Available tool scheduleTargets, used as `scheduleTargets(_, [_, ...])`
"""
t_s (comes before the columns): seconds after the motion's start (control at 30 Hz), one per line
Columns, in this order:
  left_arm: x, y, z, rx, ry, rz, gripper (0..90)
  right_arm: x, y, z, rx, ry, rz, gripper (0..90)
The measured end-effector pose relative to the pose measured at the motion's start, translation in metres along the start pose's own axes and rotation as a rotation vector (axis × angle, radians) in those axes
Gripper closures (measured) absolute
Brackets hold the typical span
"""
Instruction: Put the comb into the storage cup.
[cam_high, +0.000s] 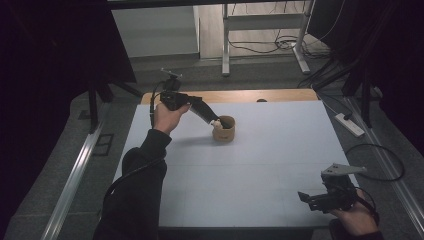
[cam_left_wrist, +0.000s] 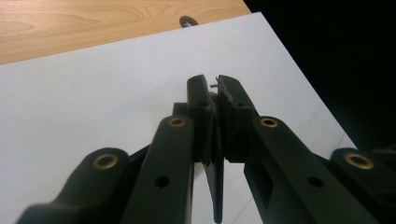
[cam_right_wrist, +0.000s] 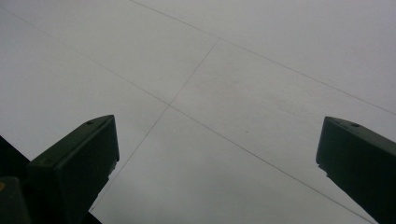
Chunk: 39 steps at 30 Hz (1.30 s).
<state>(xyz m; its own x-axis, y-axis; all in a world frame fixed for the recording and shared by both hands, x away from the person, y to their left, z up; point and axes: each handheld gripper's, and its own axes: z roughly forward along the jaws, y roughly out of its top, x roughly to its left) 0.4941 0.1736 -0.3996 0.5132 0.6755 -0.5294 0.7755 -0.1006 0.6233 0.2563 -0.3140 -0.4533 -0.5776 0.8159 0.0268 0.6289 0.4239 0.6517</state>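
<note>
High view: your left gripper (cam_high: 216, 121), jaws closed with nothing seen between them, sits at the small round tan wooden cup (cam_high: 224, 129); withdraw gently to avoid tipping it, while your right gripper (cam_high: 303, 197) stays wide open.

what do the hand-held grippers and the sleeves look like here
Both are black. The left hand-held gripper has brass-coloured rivets on its linkage arms in its own view, and a black cable trailing down along the dark long sleeve. The right hand-held gripper carries a grey three-cornered plate on top; its jaws are blocky and square-ended.
</note>
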Motion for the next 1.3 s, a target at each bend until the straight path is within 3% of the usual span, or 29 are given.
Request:
scheduleTargets(0.13, [0.003,-0.003,0.002,-0.013,-0.002,-0.005,79.0,0.0,0.0,0.0,0.002,0.0,0.001,0.0])
scheduleTargets(0.37, [0.003,-0.006,0.007,-0.028,0.05,0.029,65.8,0.0,0.0,0.0,0.001,0.002,0.0,0.0])
scheduleTargets(0.97, [-0.004,-0.014,0.007,-0.131,0.173,0.214,26.4,0.0,0.0,0.0,0.001,0.002,-0.002,0.0])
scheduleTargets(1.3, [-0.009,-0.019,0.009,-0.18,0.212,0.304,13.4,0.0,0.0,0.0,0.0,0.002,-0.002,0.0])
